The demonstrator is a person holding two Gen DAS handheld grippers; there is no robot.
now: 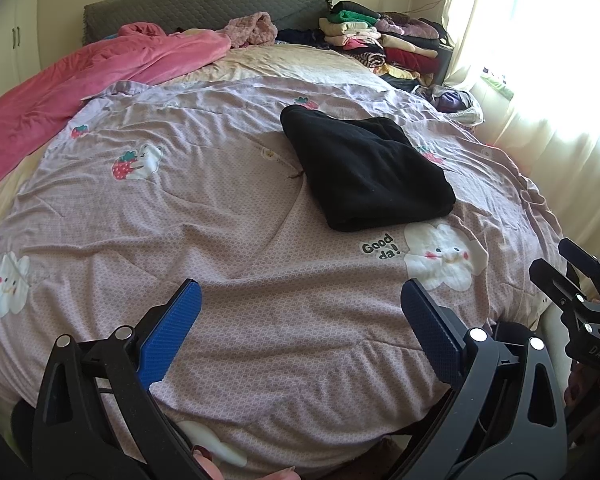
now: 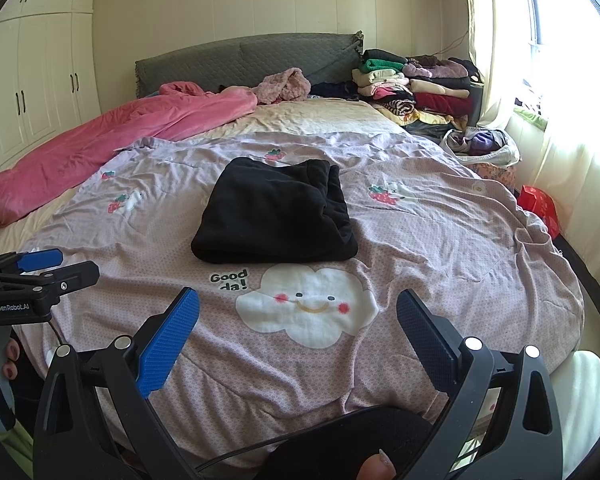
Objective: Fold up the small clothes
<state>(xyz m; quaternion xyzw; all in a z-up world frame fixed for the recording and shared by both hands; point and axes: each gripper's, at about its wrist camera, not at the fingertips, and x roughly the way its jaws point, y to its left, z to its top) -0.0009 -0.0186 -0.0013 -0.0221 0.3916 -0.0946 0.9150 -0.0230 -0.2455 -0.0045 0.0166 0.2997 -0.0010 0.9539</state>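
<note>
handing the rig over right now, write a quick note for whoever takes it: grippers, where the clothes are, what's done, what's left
Left gripper: open, empty, held over the near edge of the bed.
Right gripper: open, empty, beside the left one, also at the near edge.
Black garment: folded into a compact bundle, lying on the purple quilt just beyond the cloud print. Neither gripper touches it.
Folded stack: piled at the far right by the headboard.
Done: the black garment looks fully folded.
Left: probably move it to the stack. A white bag of loose clothes by the window may hold the next piece.
</note>
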